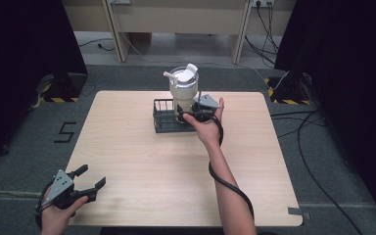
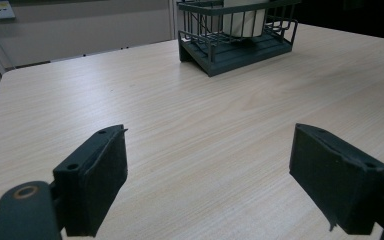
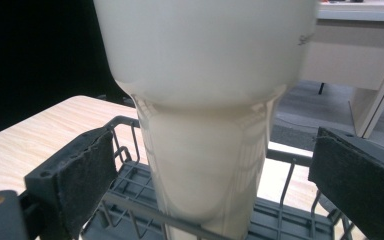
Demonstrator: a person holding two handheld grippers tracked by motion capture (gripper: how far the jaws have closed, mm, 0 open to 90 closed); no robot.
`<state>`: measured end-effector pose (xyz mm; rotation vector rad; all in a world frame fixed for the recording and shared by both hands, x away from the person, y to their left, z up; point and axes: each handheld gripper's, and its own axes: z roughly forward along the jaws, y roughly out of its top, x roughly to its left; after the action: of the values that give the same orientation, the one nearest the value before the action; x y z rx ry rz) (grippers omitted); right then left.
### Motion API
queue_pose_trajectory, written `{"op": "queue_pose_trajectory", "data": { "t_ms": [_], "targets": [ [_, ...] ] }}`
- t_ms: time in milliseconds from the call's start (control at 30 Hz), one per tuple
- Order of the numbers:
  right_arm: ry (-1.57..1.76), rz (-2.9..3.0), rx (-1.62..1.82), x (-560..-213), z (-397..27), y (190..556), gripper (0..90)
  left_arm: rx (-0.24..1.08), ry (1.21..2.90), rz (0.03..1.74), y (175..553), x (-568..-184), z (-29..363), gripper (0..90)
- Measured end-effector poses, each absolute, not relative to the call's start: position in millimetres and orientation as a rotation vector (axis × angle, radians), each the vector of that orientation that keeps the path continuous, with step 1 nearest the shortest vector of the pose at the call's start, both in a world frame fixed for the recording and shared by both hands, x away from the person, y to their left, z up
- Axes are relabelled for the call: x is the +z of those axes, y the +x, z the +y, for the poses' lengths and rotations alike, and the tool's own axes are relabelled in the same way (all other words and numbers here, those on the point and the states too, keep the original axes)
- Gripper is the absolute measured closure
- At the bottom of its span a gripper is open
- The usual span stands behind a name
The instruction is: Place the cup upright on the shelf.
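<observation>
The white tumbler (image 1: 183,88) stands upright in the dark wire rack (image 1: 162,117), toward twelve o'clock on the surface (image 1: 142,166), its lid on top. My right gripper (image 1: 196,110) sits at the rack's three o'clock end, level with the tumbler's narrow lower part. In the right gripper view that tapered base (image 3: 205,165) rises between my two fingers (image 3: 85,175), with a gap on each side, so they are unclenched and pressing on nothing. My left gripper (image 1: 85,178) rests at about seven o'clock near the surface's front edge, well apart from the rack (image 2: 240,45), its fingers (image 2: 97,175) spread wide with only bare wood between them.
</observation>
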<state>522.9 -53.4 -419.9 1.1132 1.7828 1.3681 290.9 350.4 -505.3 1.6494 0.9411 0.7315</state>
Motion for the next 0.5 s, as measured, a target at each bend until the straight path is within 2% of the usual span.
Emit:
{"op": "queue_pose_trajectory", "data": {
  "t_ms": [500],
  "targets": [
    [1.108, 1.8, 1.341, -421.0, -87.7, 488.3, 8.4, 0.73, 1.649, 0.946, 291.1, -505.6, 350.5, 14.8]
  ]
}}
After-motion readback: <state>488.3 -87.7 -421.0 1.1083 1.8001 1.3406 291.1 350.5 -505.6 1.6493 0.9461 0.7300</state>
